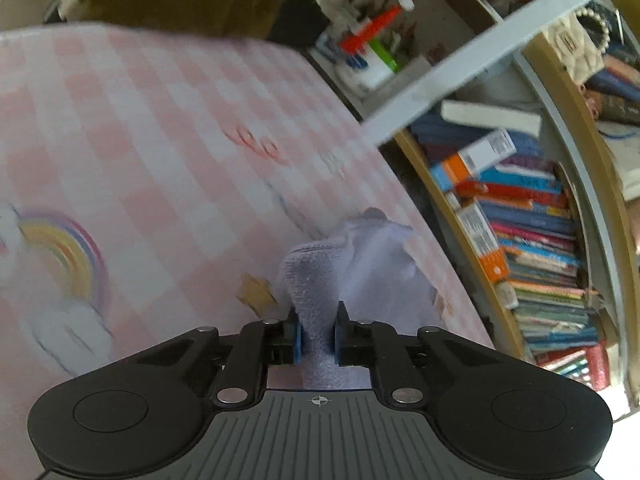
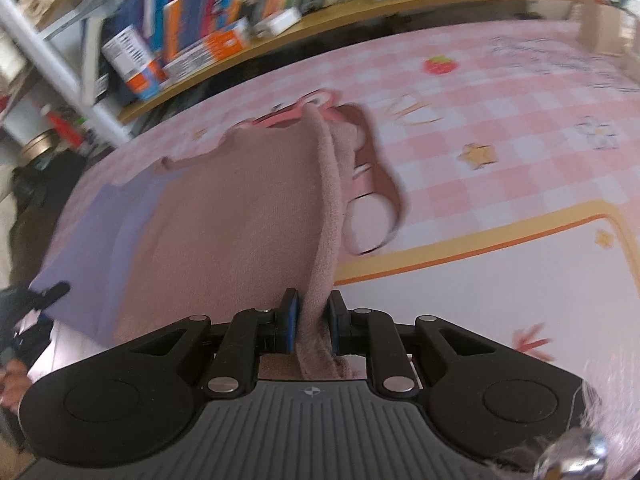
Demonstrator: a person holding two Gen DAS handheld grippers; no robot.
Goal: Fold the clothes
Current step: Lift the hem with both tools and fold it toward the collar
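Pink checked tablecloth [image 2: 500, 128] is seen ahead of both grippers, bookshelves [image 1: 532, 216] beyond. Left gripper [image 1: 317, 334] is clamped on the garment's [image 2: 240, 208] lilac end, bunched just ahead. Right gripper [image 2: 313, 322] is clamped on its pink edge, cloth stretched leftward.

The tablecloth [image 1: 168, 120] is checked pink and white, printed with a pastel rainbow [image 1: 68, 252], yellow stars [image 2: 478, 156] and a red strawberry [image 2: 440, 65]. The garment [image 2: 240, 208] is seen as dusty pink with a lavender panel on its left. Blue pads are fitted on black gripper fingers [image 1: 297, 340].
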